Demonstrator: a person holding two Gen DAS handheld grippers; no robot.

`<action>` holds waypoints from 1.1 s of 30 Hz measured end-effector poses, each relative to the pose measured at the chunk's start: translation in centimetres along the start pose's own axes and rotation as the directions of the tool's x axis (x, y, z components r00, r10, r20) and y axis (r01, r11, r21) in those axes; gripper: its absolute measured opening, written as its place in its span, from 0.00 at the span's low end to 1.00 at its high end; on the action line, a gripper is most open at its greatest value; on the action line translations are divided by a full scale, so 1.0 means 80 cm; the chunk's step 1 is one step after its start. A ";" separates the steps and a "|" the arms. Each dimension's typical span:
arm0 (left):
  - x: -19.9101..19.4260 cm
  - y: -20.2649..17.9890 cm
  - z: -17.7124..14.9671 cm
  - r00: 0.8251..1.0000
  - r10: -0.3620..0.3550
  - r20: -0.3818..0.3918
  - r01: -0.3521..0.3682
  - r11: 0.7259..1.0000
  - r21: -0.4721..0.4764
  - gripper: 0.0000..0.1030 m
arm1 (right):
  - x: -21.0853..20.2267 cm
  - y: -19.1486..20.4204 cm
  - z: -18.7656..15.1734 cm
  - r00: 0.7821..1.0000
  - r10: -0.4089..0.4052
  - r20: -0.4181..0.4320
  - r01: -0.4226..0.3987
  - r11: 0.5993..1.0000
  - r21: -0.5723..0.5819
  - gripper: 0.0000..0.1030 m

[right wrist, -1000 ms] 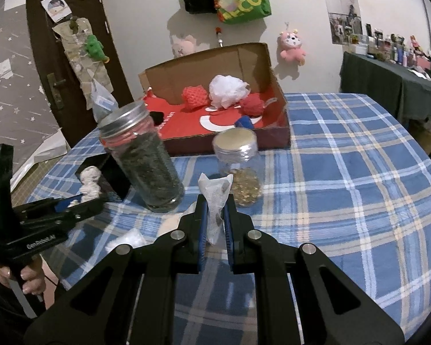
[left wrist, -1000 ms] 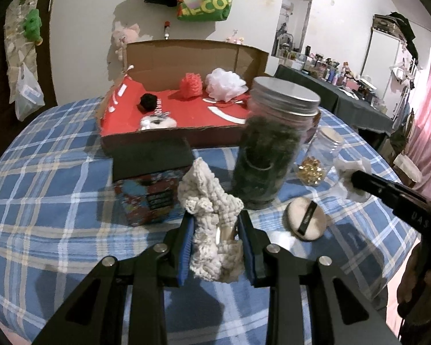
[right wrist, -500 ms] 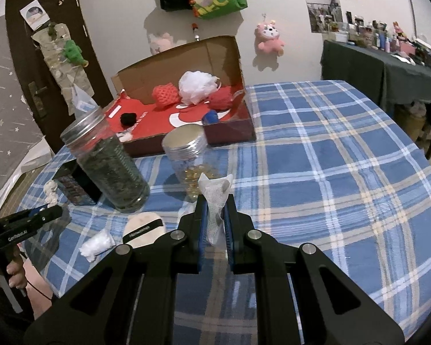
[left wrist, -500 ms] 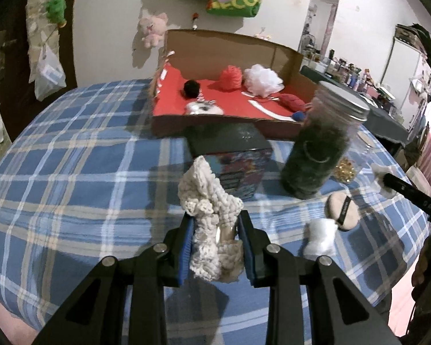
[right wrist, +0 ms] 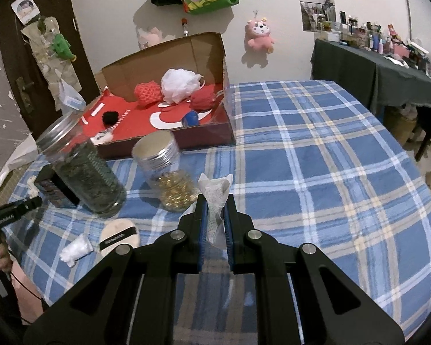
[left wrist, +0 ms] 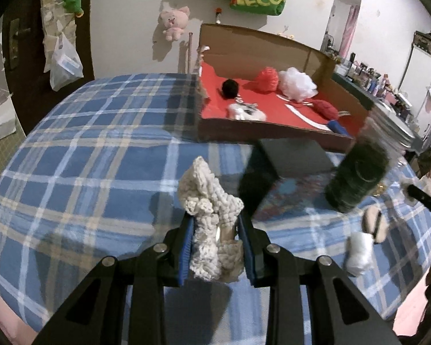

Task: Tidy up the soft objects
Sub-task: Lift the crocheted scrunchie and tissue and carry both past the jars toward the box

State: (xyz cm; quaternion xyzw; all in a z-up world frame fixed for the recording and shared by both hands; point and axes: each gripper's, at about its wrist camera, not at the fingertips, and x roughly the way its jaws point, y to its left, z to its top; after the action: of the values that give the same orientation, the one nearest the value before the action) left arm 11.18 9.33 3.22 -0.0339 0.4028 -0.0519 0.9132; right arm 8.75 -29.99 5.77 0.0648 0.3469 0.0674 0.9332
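My left gripper is shut on a cream crocheted piece, held over the blue plaid tablecloth. My right gripper is shut on a small white gauze cloth above the cloth's near side. A cardboard box with a red lining stands at the back. In it lie a white bath puff, a red knitted puff, a black pompom and other small soft things. A round powder puff and a white wad lie on the table at the left.
A tall jar of dark green material, a shorter jar of gold beads and a black-topped printed box stand in front of the cardboard box. A dark-draped side table with bottles is at the right. Plush toys hang on the wall.
The left gripper has moved left, so the box and jars now sit further right in its view. The right view has swung right a little. Both grips are unchanged.
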 end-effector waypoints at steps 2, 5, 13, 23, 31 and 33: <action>0.006 0.004 0.007 1.000 0.008 -0.006 -0.008 1.000 0.024 0.31 | 0.004 -0.001 0.006 1.000 -0.009 -0.005 0.009 1.000 -0.014 0.10; 0.013 0.008 0.018 1.000 0.001 -0.006 -0.001 0.998 0.065 0.31 | 0.010 -0.002 0.017 1.000 0.001 -0.011 -0.001 0.999 -0.038 0.10; 0.019 0.004 0.045 0.998 -0.056 0.040 0.044 0.968 0.247 0.31 | 0.026 0.003 0.048 1.000 0.020 -0.008 -0.021 0.990 -0.141 0.10; 0.032 -0.001 0.076 0.994 -0.100 0.038 0.078 0.921 0.381 0.31 | 0.043 0.019 0.077 0.998 0.062 -0.013 -0.063 0.951 -0.304 0.10; 0.032 -0.008 0.100 0.982 -0.188 0.003 0.166 0.878 0.448 0.31 | 0.058 0.019 0.098 0.984 0.167 -0.062 -0.178 0.926 -0.334 0.10; 0.034 -0.012 0.106 0.980 -0.200 -0.008 0.181 0.867 0.464 0.31 | 0.062 0.019 0.104 0.977 0.195 -0.081 -0.211 0.918 -0.336 0.10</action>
State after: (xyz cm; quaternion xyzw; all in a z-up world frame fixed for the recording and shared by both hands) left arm 19.21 8.18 7.02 0.1437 0.3551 -0.2355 0.8932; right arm 17.83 -28.27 9.07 -0.0645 0.3428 0.2245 0.9099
